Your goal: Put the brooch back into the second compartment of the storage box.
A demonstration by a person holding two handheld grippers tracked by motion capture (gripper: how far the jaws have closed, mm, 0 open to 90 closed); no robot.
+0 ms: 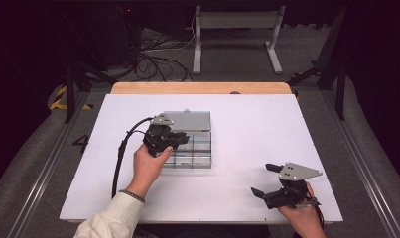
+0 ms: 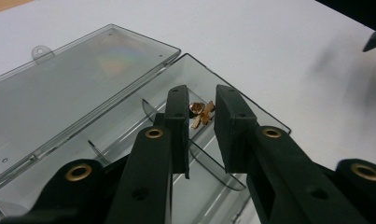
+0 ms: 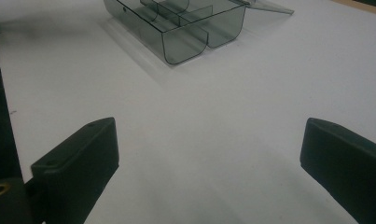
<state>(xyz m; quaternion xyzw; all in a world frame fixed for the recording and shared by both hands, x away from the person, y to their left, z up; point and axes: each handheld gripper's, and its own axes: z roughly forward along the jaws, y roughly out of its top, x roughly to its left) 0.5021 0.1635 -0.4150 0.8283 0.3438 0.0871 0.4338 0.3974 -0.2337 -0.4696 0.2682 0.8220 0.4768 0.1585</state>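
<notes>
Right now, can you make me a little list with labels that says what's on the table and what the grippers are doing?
table: white board
box: clear plastic box with dividers, lying open
lid: hinged lid folded back flat on the table
inside the box: small brown bits in one compartment, too small to identify
left gripper: left gripper over the open box, jaws narrowed with a gap, nothing between them, aimed toward the brown bits
right gripper: right gripper jaws wide open, empty, low over bare table away from the box
</notes>
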